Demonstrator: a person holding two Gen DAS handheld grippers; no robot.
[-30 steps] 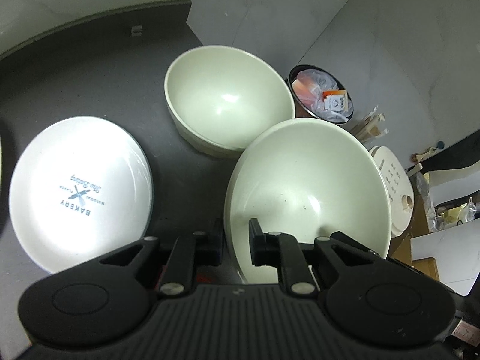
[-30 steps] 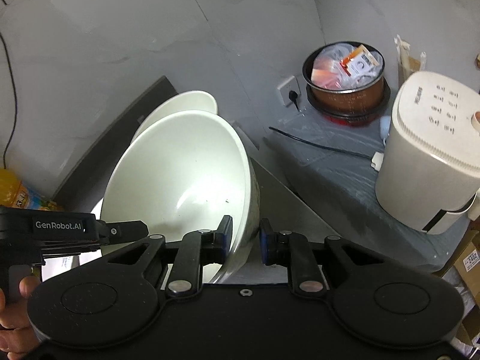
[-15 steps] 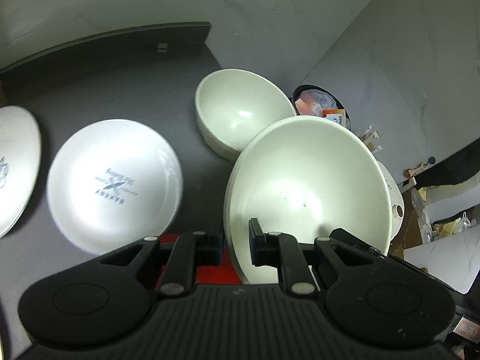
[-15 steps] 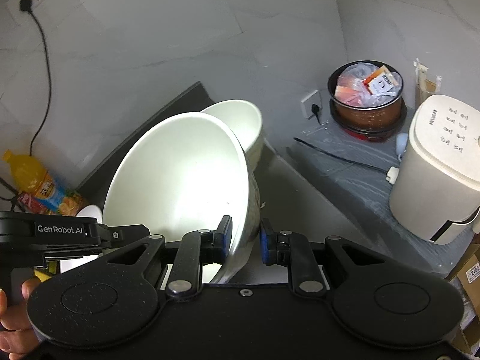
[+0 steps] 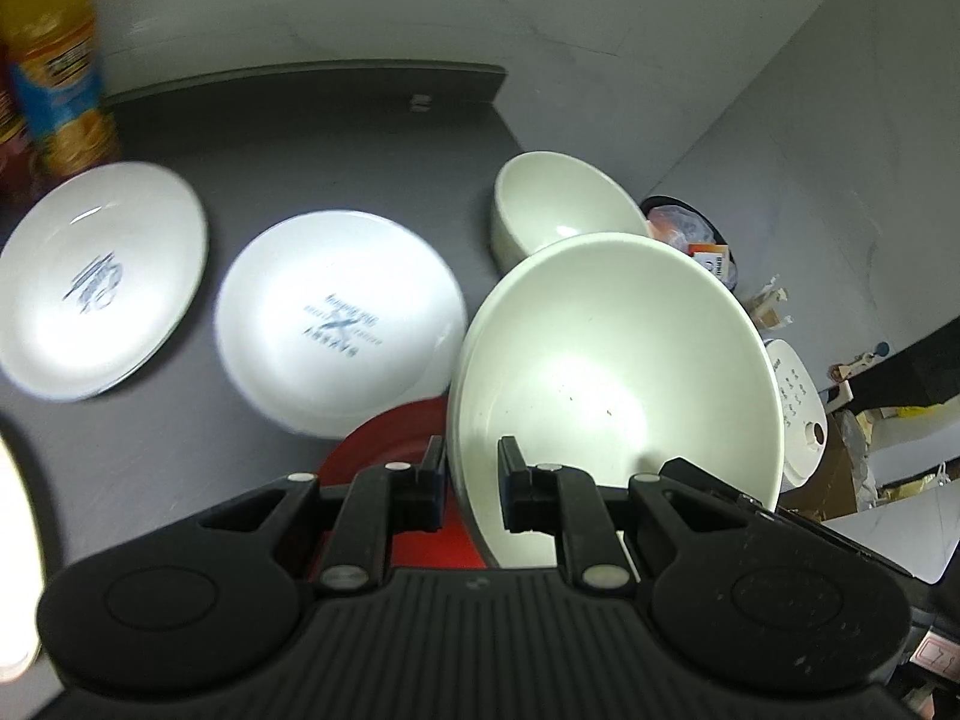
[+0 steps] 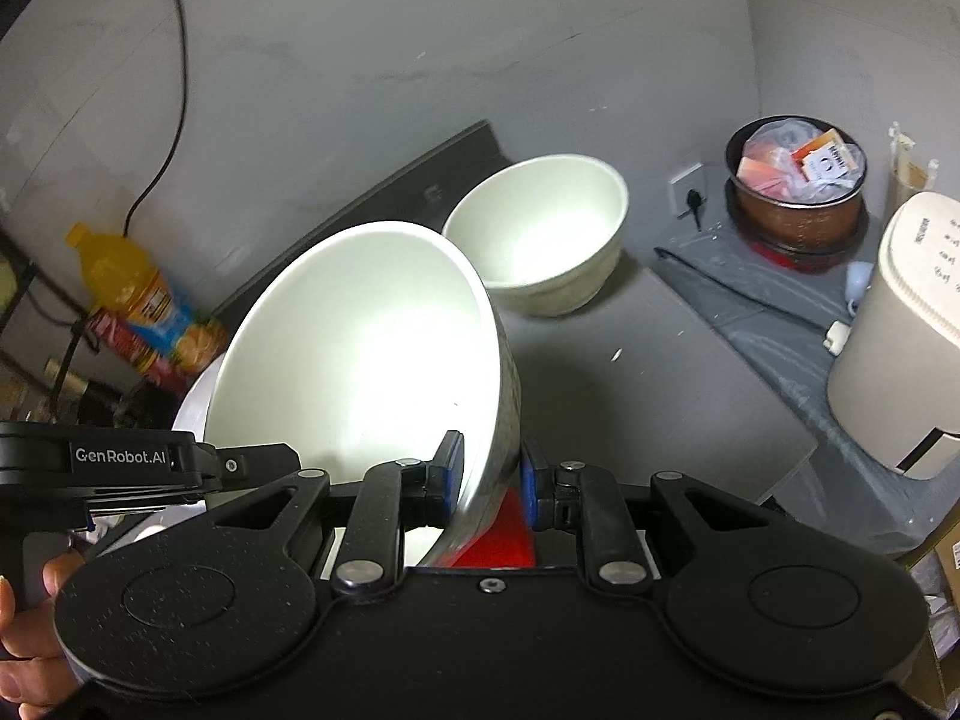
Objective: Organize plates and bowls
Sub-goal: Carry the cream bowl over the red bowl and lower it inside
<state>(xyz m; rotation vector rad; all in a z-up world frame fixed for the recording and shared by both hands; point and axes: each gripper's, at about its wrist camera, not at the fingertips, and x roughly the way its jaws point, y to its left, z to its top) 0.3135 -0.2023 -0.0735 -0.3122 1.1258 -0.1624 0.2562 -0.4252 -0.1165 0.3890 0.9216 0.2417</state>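
A large cream bowl (image 5: 618, 372) is tilted above the dark table (image 5: 312, 132), its rim pinched by both the left hand-held gripper (image 5: 471, 480) and the right hand-held gripper (image 6: 491, 480). Beyond them sits a second bowl (image 6: 540, 234); two white plates (image 5: 336, 318) lie left, and a red plate (image 5: 390, 438) lies beneath.

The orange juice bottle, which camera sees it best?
The right wrist view. There the orange juice bottle shows whole, from its yellow cap down to its label, standing by the wall behind the big white bowl. The left wrist view catches only part of the bottle, blurred and cut off at the top corner.
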